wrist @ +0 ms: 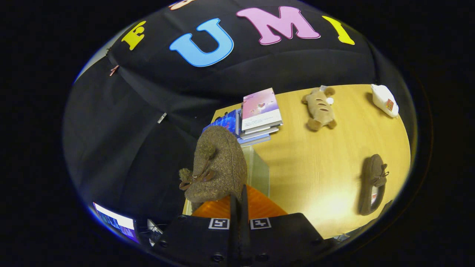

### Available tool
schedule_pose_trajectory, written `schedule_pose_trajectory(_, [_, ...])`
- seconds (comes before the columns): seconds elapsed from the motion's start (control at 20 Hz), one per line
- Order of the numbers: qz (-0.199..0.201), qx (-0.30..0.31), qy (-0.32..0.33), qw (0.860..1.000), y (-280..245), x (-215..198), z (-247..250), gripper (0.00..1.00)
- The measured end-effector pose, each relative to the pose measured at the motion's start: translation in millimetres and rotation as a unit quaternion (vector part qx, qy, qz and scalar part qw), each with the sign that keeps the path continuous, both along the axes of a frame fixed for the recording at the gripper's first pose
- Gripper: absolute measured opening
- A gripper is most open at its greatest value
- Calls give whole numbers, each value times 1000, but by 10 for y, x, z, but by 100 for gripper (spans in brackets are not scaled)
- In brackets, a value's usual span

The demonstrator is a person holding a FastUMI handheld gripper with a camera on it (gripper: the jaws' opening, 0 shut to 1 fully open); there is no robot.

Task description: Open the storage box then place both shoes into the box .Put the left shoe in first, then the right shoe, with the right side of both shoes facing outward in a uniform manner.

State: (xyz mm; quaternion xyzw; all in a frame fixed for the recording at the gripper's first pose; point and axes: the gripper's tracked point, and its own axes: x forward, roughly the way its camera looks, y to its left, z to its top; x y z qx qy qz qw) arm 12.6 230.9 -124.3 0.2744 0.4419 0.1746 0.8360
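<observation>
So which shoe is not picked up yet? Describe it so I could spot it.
Start at the wooden table. Past the plush toy, out to one side of the gripper, a brown slipper lies flat alone. Unlike the other slipper, pinched in the shut fingers over the box, nothing touches it.

A stack of books (259, 116), a plush toy (320, 108) and a white bottle (385, 100) lie well apart along the wooden surface (315, 167).
</observation>
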Motion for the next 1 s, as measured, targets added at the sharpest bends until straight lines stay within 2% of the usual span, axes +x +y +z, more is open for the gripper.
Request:
schedule_pose_trajectory(0.3, [17,-16,37,999,715,52,-294,6])
schedule_pose_trajectory(0.75, [6,-55,93,994,1206,-2,-884,6])
schedule_pose_trajectory(1.0, [-27,-41,133,990,1329,-8,-1066,6])
